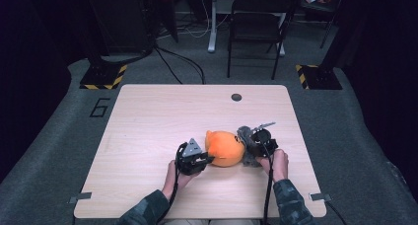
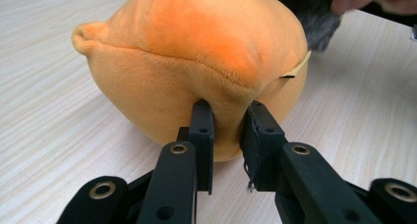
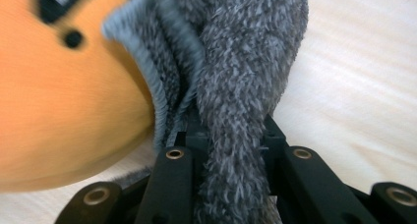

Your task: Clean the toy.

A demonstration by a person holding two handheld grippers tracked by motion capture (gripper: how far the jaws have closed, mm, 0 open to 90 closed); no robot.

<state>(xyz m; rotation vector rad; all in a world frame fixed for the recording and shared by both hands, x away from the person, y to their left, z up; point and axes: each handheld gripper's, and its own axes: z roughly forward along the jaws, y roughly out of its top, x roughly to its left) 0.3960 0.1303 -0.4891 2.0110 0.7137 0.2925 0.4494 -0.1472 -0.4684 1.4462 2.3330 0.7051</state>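
Beside the orange plush [image 1: 225, 147] lies grey fabric [image 1: 247, 145].

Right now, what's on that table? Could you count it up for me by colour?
Orange: 1, the orange plush toy, pinched by the left gripper.
Grey: 1, the grey fuzzy cloth, clamped in the right gripper.
Black: 2, the two grippers.
Total: 4
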